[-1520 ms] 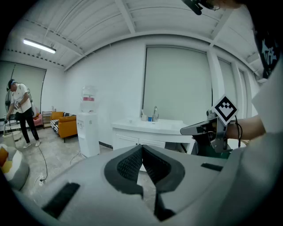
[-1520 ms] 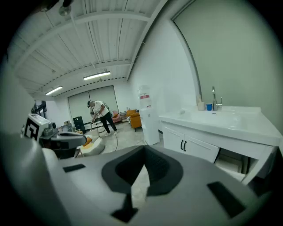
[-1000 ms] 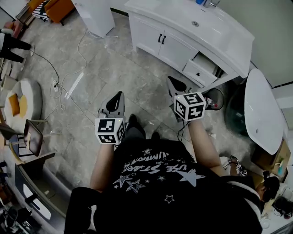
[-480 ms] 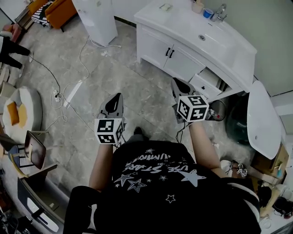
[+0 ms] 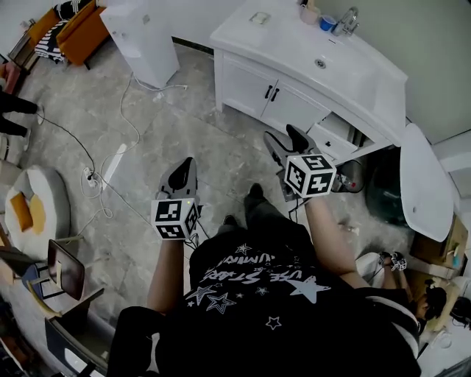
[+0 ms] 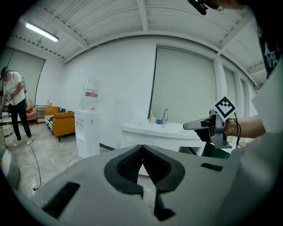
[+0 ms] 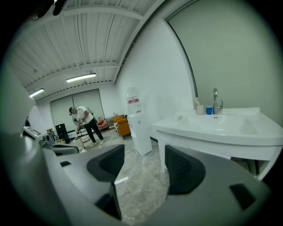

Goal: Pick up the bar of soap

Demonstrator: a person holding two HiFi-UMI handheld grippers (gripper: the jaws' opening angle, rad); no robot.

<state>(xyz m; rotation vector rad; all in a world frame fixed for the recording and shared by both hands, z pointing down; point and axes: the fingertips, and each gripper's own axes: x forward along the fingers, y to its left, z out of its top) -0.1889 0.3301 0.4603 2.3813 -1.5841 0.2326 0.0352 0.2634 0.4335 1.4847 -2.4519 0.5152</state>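
You are holding both tools out in front of you over the grey floor, neither one touching anything. Your left tool is pressed together, its dark pads meeting at the tips with nothing caught in them (the left gripper view shows the seam plainly). Your right tool is opening, its jaws standing apart with only floor showing through the gap and nothing between them. The white surface with its sink is lying ahead of the right tool, and what looks like the bar of soap, a small pale block, is resting on the end of that surface away from the faucet, well apart from both tools. In the right gripper view that block is showing just above the right-hand jaw, on the near corner of the surface. A blue cup is standing just beside the faucet. Below the surface and just right of the right tool, a drawer is hanging open. Ahead of the left tool and off to its left, a white water dispenser is standing, with an orange sofa farther left. A white cable is trailing over the floor ahead of the left tool.
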